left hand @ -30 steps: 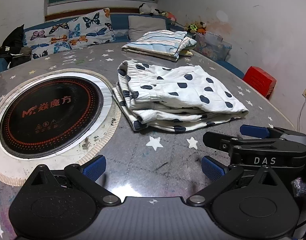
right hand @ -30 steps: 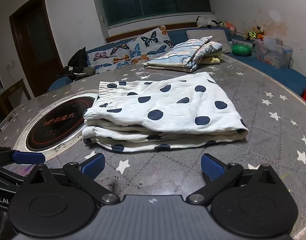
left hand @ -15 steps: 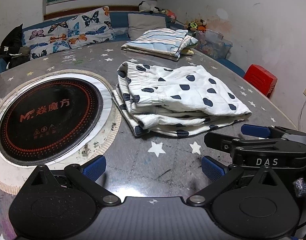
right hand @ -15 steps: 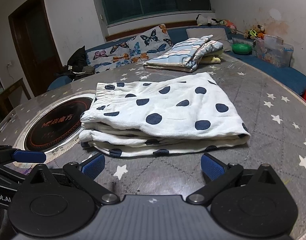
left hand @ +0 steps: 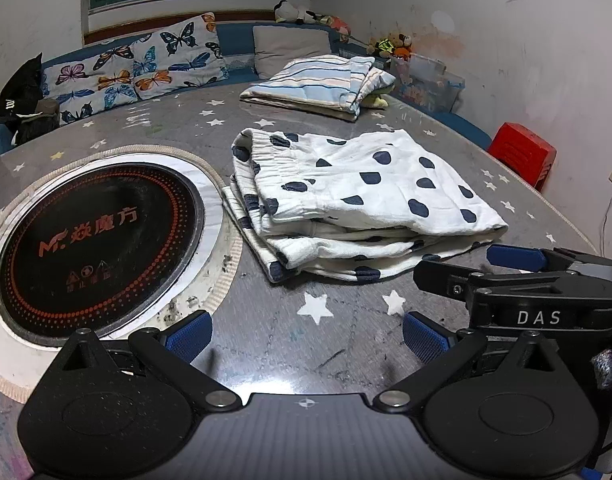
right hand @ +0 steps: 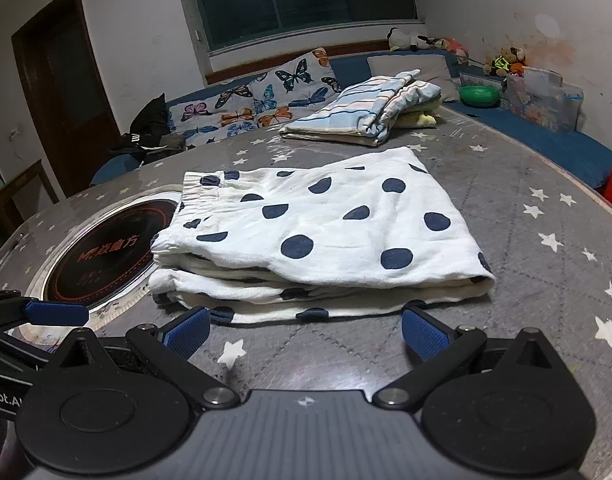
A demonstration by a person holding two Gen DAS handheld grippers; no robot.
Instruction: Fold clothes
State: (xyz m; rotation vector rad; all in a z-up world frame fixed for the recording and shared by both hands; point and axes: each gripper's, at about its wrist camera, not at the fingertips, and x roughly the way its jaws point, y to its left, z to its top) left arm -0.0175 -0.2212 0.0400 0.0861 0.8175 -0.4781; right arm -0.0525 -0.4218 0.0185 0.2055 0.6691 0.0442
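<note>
Both tongs, left (left hand: 308,334) and right (right hand: 306,330), are being held wide open and empty; the folded white navy-dotted cotton garment (right hand: 322,232) is lying mid-frame on the grey star-printed bench (right hand: 546,280).

Left gripper (left hand: 308,334) black with ribbed blue pads (left hand: 187,336); right gripper (right hand: 306,330) alike, marked "DAS".

folded shorts (right hand: 326,232): white with navy dots
round tablecloth (right hand: 546,280): grey with white stars
far folded cloth (left hand: 318,84): blue and cream stripes
cushions (left hand: 137,68): butterfly print
</note>
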